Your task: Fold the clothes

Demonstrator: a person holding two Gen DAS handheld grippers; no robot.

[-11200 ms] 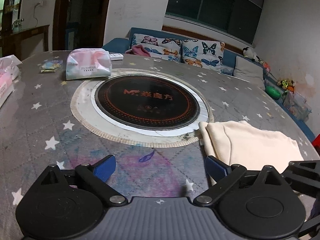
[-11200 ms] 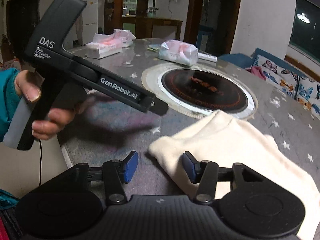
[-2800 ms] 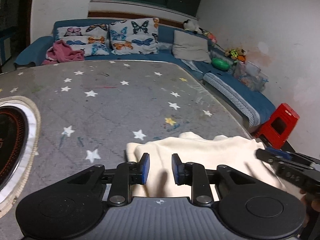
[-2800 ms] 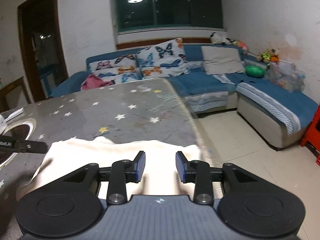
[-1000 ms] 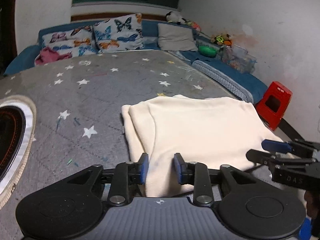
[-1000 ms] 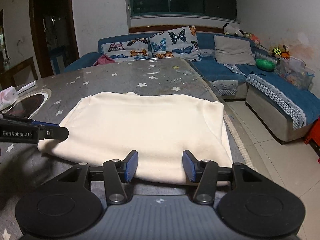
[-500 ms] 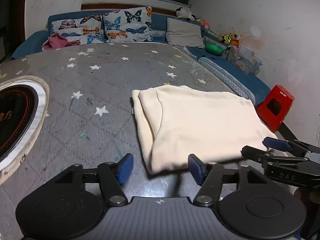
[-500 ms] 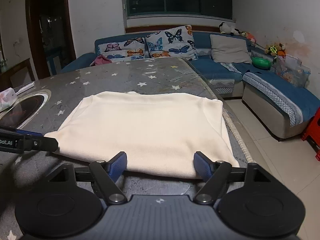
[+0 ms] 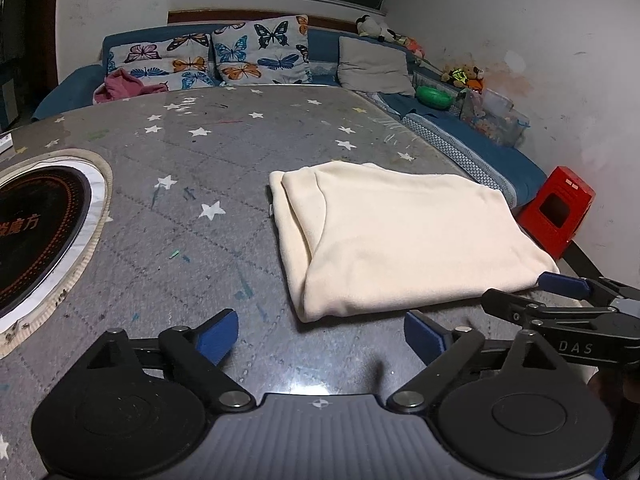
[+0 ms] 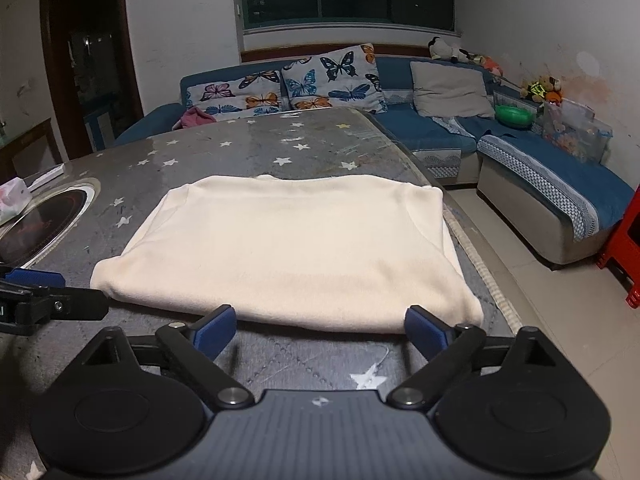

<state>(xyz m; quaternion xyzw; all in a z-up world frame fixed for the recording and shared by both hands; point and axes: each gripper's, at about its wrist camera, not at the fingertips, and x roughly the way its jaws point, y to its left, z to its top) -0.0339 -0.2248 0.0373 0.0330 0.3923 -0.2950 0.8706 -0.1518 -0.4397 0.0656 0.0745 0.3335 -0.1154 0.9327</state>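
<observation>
A cream garment lies folded flat on the grey star-patterned table, near its right edge. It also shows in the right wrist view. My left gripper is open and empty, just short of the garment's near left corner. My right gripper is open and empty, just short of the garment's near edge. The right gripper also shows at the right of the left wrist view. The left gripper shows at the left of the right wrist view.
A round black cooktop is set into the table at the left. A blue sofa with butterfly cushions stands behind the table. A red stool stands on the floor at the right. A tissue pack lies at the far left.
Both grippers have let go of the garment, opened wide and drawn back from its near edge. The garment now lies flat and still.
</observation>
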